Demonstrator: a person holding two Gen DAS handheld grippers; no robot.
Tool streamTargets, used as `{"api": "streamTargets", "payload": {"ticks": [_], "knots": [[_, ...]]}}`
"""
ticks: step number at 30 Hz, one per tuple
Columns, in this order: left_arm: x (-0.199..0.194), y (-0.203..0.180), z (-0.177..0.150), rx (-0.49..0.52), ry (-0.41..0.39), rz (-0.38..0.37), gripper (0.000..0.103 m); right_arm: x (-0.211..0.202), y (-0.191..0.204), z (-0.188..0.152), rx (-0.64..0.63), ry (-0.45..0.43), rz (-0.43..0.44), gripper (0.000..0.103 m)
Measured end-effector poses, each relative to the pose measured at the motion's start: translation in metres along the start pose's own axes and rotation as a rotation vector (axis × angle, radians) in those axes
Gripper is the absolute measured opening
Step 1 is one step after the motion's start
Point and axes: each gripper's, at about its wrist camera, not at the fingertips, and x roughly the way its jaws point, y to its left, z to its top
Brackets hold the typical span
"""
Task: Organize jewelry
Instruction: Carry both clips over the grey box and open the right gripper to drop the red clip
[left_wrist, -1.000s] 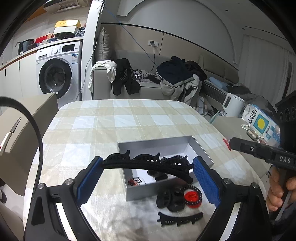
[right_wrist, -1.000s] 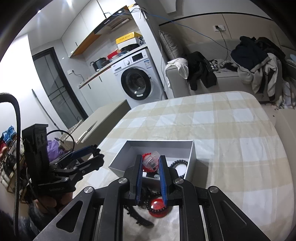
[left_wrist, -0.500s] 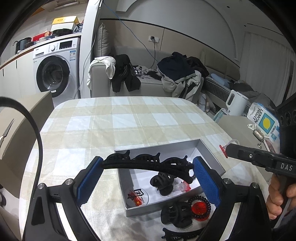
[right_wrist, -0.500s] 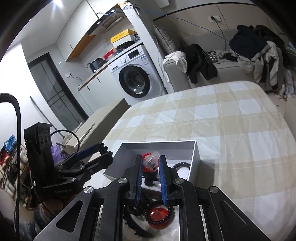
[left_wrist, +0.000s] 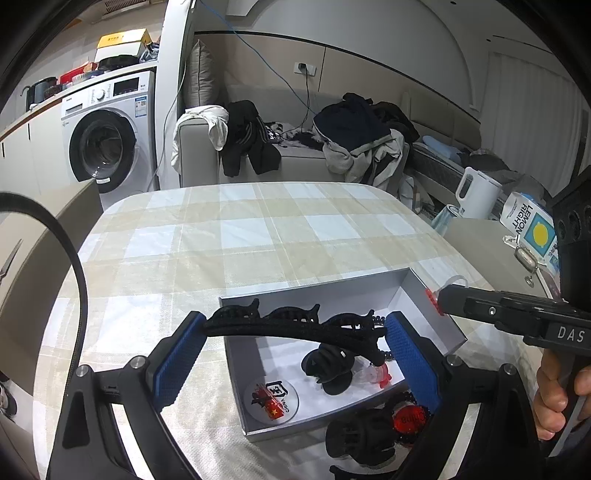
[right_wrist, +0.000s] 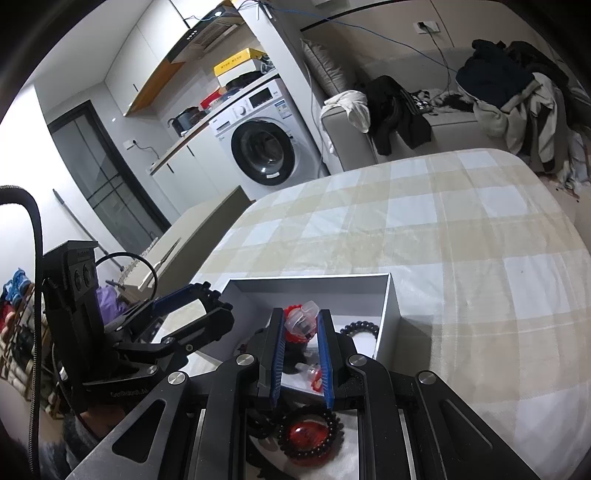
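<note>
While both grippers hold loads over the grey box — left gripper spread wide, gripping the long black hair clip by its ends; right gripper nearly closed on a small clear-and-red clip — lower each inside the walls before releasing.

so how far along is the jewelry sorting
Partway. Already in the grey open box: a black claw clip, a round China badge and a dark bead bracelet. In hand: the left gripper holds a long black hair clip; the right gripper holds a clear and red clip. Left on the table: a chunky black claw clip and a red beaded disc.

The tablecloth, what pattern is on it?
The tablecloth is checked in beige, cream and white; the right wrist view shows it best.
</note>
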Motion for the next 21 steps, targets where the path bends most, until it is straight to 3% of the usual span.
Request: {"api": "streamTargets", "payload": {"ticks": [21], "knots": [[0.009, -0.004, -0.005, 0.029, 0.019, -0.009, 0.094, 0.024, -0.003, 0.001, 0.031, 0.043, -0.025, 0.018]]}}
